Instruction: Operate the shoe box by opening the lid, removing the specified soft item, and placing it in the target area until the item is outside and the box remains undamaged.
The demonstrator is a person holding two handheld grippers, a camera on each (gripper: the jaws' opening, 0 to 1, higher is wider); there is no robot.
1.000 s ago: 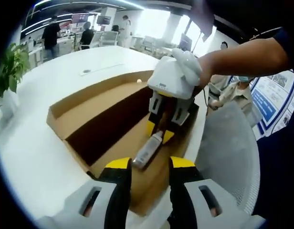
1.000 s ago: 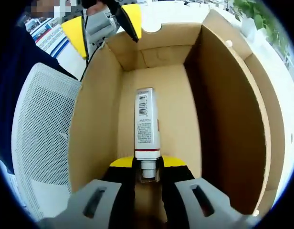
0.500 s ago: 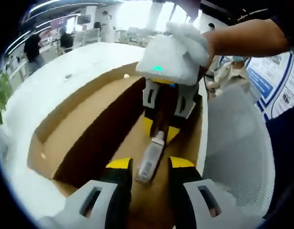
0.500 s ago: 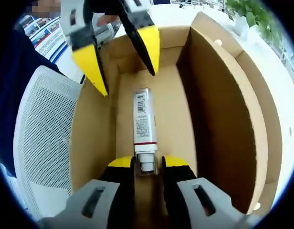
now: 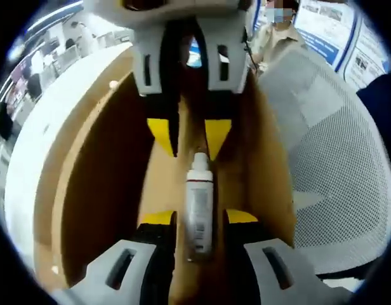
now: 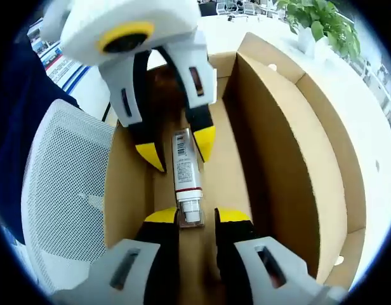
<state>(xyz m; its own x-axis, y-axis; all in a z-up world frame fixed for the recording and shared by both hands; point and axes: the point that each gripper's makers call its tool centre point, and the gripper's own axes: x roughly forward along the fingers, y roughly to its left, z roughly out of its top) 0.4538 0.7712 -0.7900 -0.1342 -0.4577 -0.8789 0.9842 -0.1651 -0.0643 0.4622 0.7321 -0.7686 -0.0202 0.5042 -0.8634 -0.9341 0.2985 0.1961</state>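
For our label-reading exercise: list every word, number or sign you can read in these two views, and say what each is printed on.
None can be read.
Tube in the shoe box: a barcode and lines of small print, too small to read.
Same tube in the left gripper view: print blurred.
Posters behind the mesh chair: blue and white print, too blurred to read.

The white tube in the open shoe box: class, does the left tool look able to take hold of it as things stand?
Probably yes. The tube lies flat on the box floor with the lid open, its end already between the left tool's spread jaws. The right tool straddles only the cap end.
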